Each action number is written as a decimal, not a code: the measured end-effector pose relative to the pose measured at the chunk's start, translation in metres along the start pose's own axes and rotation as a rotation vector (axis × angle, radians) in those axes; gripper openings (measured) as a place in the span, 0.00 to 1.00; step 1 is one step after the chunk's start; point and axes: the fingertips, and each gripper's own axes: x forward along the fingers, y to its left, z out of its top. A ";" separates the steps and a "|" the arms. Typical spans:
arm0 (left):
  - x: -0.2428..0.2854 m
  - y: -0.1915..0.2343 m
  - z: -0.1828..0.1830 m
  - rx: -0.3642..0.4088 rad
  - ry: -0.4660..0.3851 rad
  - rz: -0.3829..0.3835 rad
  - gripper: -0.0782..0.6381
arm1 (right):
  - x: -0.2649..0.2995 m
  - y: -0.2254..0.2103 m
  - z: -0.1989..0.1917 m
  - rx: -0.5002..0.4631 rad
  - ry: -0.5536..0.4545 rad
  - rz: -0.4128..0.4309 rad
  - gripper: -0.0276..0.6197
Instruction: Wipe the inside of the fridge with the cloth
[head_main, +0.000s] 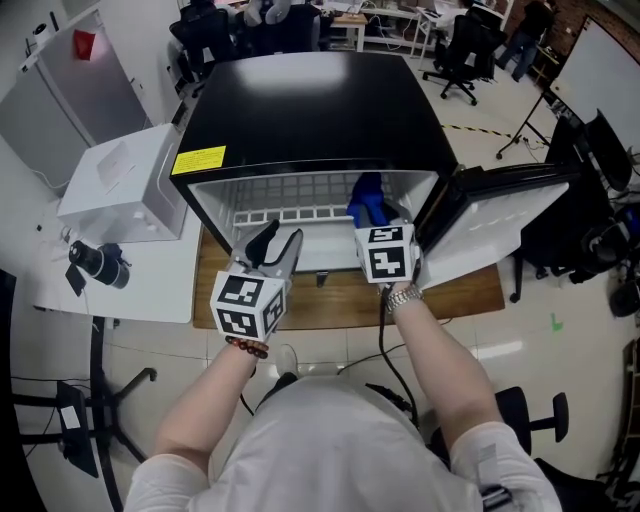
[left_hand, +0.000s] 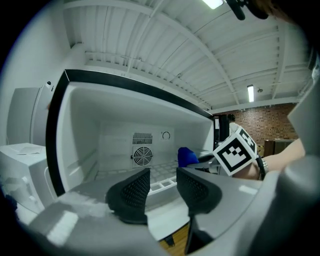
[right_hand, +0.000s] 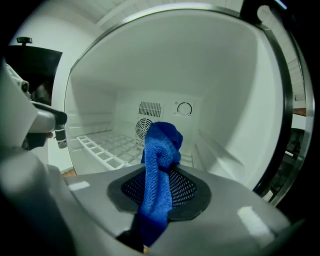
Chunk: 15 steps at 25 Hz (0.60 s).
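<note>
A small black-topped fridge (head_main: 310, 110) stands open in front of me, its white inside (left_hand: 100, 115) holding a wire shelf (left_hand: 162, 172) and a round fan grille on the back wall. My right gripper (head_main: 378, 222) is at the opening's right side, shut on a blue cloth (right_hand: 160, 160) that stands up between its pads and hangs down in front. The cloth (head_main: 367, 203) shows just inside the fridge in the head view, and also as a blue lump (left_hand: 187, 156) in the left gripper view. My left gripper (left_hand: 162, 187) hovers at the front left of the opening, open and holding nothing.
The fridge door (head_main: 505, 215) swings out to the right. The fridge rests on a wooden board (head_main: 345, 298). A white box (head_main: 125, 185) stands against its left side, with a black device (head_main: 97, 263) on the white table beside it. Office chairs (head_main: 460, 50) stand behind.
</note>
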 end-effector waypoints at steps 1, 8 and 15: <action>0.004 -0.003 0.001 0.001 0.003 -0.017 0.33 | -0.004 0.001 0.005 0.011 -0.027 0.016 0.18; 0.037 -0.031 0.016 -0.066 0.017 -0.231 0.37 | -0.040 0.021 0.033 0.025 -0.187 0.172 0.18; 0.046 -0.070 0.028 -0.310 0.019 -0.543 0.44 | -0.072 0.047 0.032 -0.072 -0.276 0.310 0.19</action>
